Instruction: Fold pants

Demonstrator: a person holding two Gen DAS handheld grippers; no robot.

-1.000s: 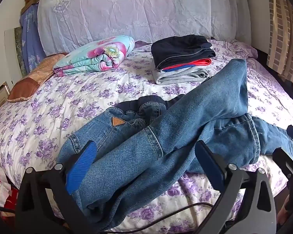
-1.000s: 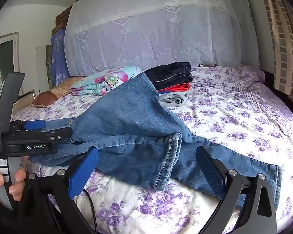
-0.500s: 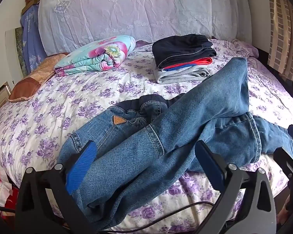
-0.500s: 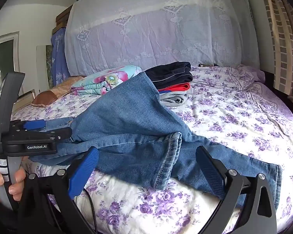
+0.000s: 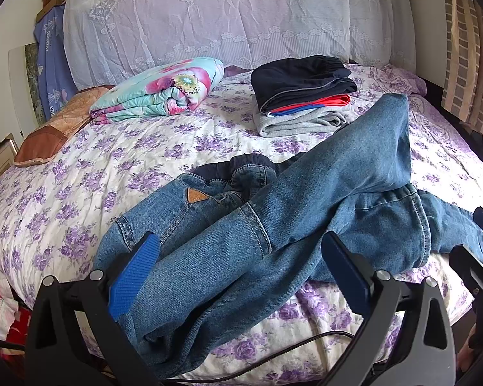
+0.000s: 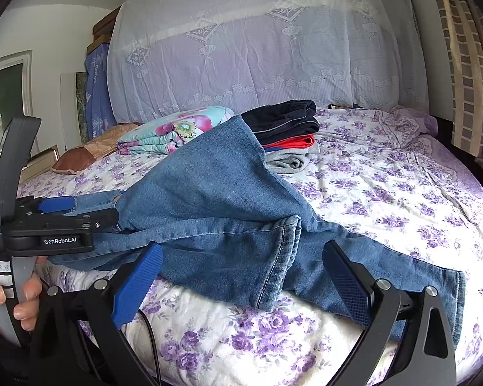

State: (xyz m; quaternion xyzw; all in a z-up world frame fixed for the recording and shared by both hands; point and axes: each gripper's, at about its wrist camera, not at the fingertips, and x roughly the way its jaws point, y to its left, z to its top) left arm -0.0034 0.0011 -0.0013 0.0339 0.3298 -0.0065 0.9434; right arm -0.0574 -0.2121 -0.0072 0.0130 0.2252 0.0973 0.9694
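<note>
Jeans [image 5: 273, 225] sprawl crumpled across the bed's [image 5: 80, 167] near edge, one leg flung over the other. My left gripper [image 5: 241, 270] hovers above the denim, jaws spread wide; my right gripper [image 6: 241, 276] likewise, jaws apart, pinching nothing.

Left tool [image 5: 241, 276]: black frame arms, silver screw heads at the joints, ribbed blue pads [image 5: 133, 276] on the fingers. Thin black cable [image 5: 273, 357] along the frame bottom. Right tool [image 6: 241, 276]: same build, black frame, blue textured pads [image 6: 138, 284], silver screws. Lower left of the right wrist view: bare-skinned hand [image 6: 13, 302], white "GenRobot.AI" lettering [image 6: 60, 241] on black housing, grey grip.
</note>
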